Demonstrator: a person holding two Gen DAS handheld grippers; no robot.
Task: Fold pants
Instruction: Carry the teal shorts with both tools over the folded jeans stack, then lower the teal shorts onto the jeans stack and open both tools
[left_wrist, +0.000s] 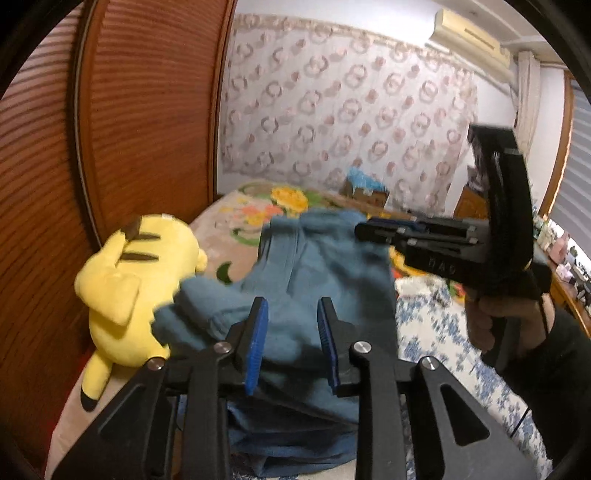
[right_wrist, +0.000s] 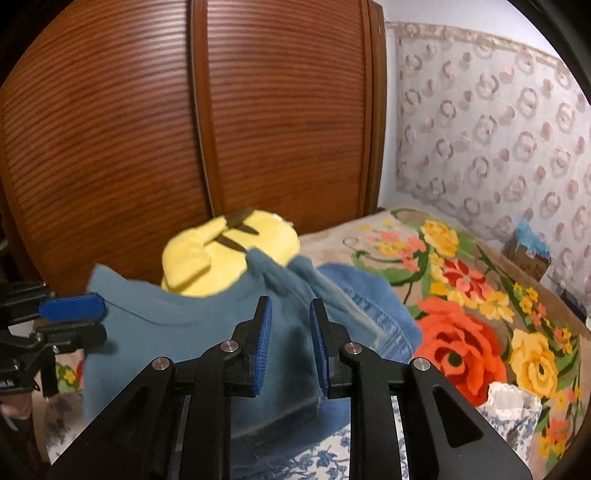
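Observation:
The blue-grey pants lie bunched and partly folded on the bed, one crumpled end toward the plush toy. In the left wrist view my left gripper hovers just above the cloth, its blue pads apart and gripping nothing. My right gripper comes in from the right over the far edge of the pants, held by a hand. In the right wrist view the pants spread below my right gripper, whose pads stand apart with cloth showing beyond the gap. My left gripper sits at the pants' left edge, fingers parted.
A yellow plush toy lies against the wooden wardrobe doors, touching the pants. A floral blanket covers the bed to the right, over a blue-patterned sheet. A cardboard box stands by the curtain.

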